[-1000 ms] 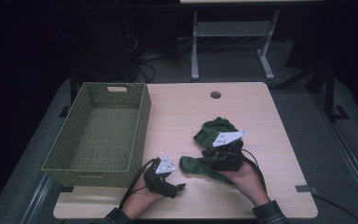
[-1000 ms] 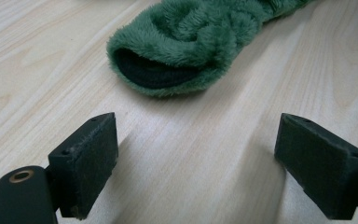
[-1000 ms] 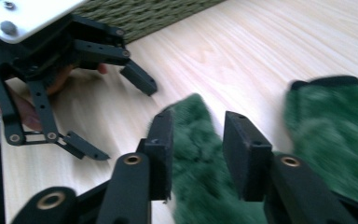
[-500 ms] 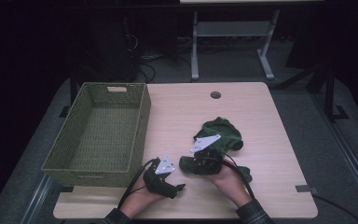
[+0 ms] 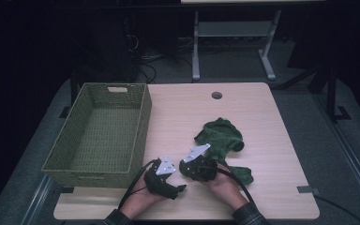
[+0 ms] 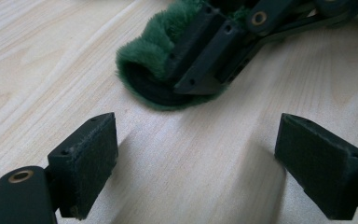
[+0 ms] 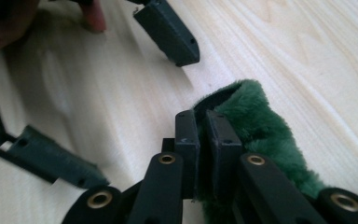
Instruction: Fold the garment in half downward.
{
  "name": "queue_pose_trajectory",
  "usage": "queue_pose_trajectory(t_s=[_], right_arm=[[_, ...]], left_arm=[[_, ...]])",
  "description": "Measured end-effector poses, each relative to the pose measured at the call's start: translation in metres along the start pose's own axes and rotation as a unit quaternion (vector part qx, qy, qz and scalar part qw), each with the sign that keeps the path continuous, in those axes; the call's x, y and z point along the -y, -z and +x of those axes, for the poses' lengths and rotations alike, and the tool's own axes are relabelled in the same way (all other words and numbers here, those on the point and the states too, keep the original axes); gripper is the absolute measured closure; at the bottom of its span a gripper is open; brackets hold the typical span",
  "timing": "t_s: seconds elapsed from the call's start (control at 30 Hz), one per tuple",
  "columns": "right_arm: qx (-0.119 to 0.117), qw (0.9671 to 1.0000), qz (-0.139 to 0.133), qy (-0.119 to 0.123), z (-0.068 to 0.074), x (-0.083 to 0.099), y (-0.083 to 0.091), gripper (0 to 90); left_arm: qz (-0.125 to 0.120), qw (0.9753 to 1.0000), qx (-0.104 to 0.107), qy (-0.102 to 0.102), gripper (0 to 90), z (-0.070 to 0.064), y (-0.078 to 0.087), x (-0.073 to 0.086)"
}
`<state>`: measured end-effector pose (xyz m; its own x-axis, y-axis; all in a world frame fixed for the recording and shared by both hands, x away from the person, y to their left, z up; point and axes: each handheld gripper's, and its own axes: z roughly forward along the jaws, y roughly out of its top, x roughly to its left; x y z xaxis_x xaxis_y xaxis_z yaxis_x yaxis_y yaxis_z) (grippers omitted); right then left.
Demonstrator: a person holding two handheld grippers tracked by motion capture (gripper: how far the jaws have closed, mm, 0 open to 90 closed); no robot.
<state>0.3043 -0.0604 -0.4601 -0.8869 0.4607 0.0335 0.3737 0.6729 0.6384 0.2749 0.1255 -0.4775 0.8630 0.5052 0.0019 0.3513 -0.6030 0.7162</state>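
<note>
The green cloth [image 5: 221, 140] is a thick, fuzzy plush fabric, deep green, crumpled into a soft heap on the table [image 5: 258, 112] just beyond and to the outer side of the right claw [image 5: 191, 169], with a rolled edge [image 7: 251, 116] drawn toward it. The right claw has its flat black pads pressed together on that rolled edge, pile bulging beside them. The left claw [image 6: 196, 154] stands wide apart with nothing between its felt-faced rectangular pads, low over pale, smooth wood grain, the cloth's edge [image 6: 158, 60] just ahead of it. Well off to its left sits a rectangular woven basket [image 5: 98, 136], olive and coarse-textured
</note>
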Motion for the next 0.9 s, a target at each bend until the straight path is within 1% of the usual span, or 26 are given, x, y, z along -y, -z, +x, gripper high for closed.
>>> queue_pose_trajectory(t_s=[0.07,0.1,0.13,0.17,0.2,0.23,0.27,0.37,0.4,0.5,0.57,0.7,0.8,0.83,0.9], right_arm=[[-0.017,0.9998,-0.001,-0.013,-0.001,0.002,0.004,85.3],[-0.022,0.9996,-0.006,-0.016,-0.001,0.004,0.005,85.5],[-0.031,0.9991,-0.014,-0.027,-0.001,0.004,0.009,85.5],[-0.039,0.9984,-0.022,-0.034,-0.001,0.005,0.013,85.5],[-0.045,0.9979,-0.033,-0.033,-0.002,0.005,0.018,85.5],[-0.055,0.9963,-0.051,-0.042,-0.002,0.003,0.027,85.5],[-0.055,0.9962,-0.057,-0.037,-0.002,0.003,0.029,85.5],[-0.068,0.9935,-0.081,-0.043,-0.003,0.002,0.038,85.5],[-0.078,0.9919,-0.089,-0.047,-0.003,0.002,0.042,85.5],[-0.093,0.9889,-0.107,-0.043,-0.001,0.000,0.048,85.3],[-0.086,0.9891,-0.112,-0.040,0.000,-0.001,0.053,85.1],[-0.070,0.9883,-0.122,-0.057,-0.008,0.007,0.065,84.6],[-0.056,0.9879,-0.129,-0.064,-0.013,0.015,0.076,84.1],[-0.053,0.9879,-0.131,-0.064,-0.015,0.017,0.078,84.0],[-0.049,0.9869,-0.135,-0.074,-0.017,0.024,0.086,83.4]], left_arm=[[0.000,1.0000,0.000,0.000,12.5,0.000,0.000,0.000],[0.000,1.0000,0.000,0.000,12.5,0.000,0.000,0.000],[-0.003,1.0000,0.000,0.004,12.5,-0.001,0.000,0.000],[0.000,1.0000,-0.001,0.001,12.5,0.000,0.000,0.000],[0.000,1.0000,0.000,0.000,12.5,0.000,0.000,0.000],[-0.002,1.0000,0.001,0.003,12.4,0.000,0.000,0.000],[-0.002,1.0000,0.001,0.004,12.5,0.000,0.000,0.000],[-0.002,1.0000,0.001,0.004,12.5,0.000,0.000,0.000],[-0.002,1.0000,0.001,0.004,12.5,0.000,0.000,0.000],[-0.002,1.0000,0.001,0.002,12.5,0.000,0.000,0.000],[-0.001,1.0000,0.002,0.003,12.4,0.000,0.000,0.000],[-0.002,1.0000,0.002,0.004,12.5,0.000,0.000,0.000],[-0.002,1.0000,0.002,0.004,12.5,0.000,0.000,0.000],[-0.002,1.0000,0.002,0.004,12.5,0.000,0.000,0.000],[-0.002,1.0000,0.002,0.003,12.5,0.000,0.000,0.000]])
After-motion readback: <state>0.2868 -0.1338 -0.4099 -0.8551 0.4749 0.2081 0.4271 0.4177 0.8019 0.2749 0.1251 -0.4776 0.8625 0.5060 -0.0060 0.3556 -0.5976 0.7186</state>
